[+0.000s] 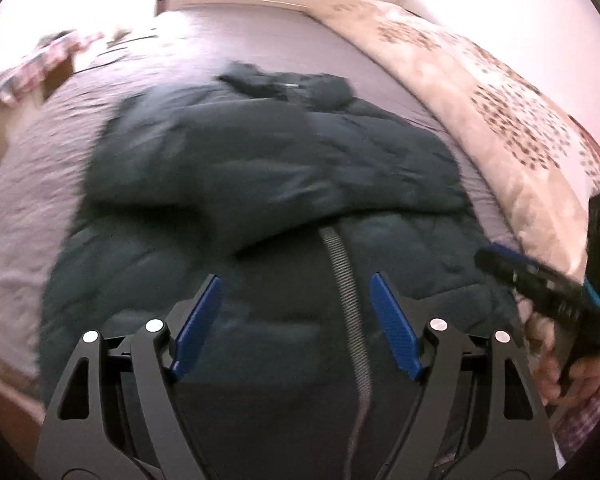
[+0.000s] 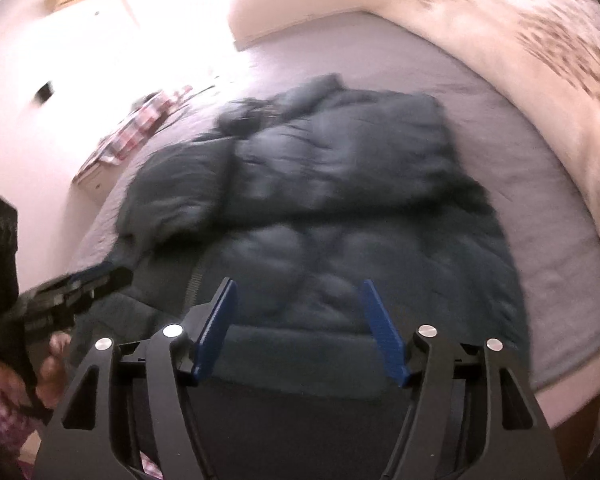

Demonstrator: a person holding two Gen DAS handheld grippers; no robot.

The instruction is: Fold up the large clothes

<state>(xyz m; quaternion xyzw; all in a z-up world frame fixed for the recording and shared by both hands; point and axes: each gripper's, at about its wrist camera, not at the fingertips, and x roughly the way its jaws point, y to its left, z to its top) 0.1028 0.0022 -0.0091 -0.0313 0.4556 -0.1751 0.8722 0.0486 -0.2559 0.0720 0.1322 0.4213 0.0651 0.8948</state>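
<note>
My left tongs (image 1: 296, 288) hang with their blue fingers spread wide, nothing between them, above the near hem of the dark puffy jacket (image 1: 260, 184). The jacket lies flat on the bed (image 1: 28, 184), its zipper (image 1: 346, 280) running just inside my left tongs' right finger. My right tongs (image 2: 298, 294) are likewise spread and empty, over the same hem. A patterned blanket (image 1: 500, 92) lies far right.
</note>
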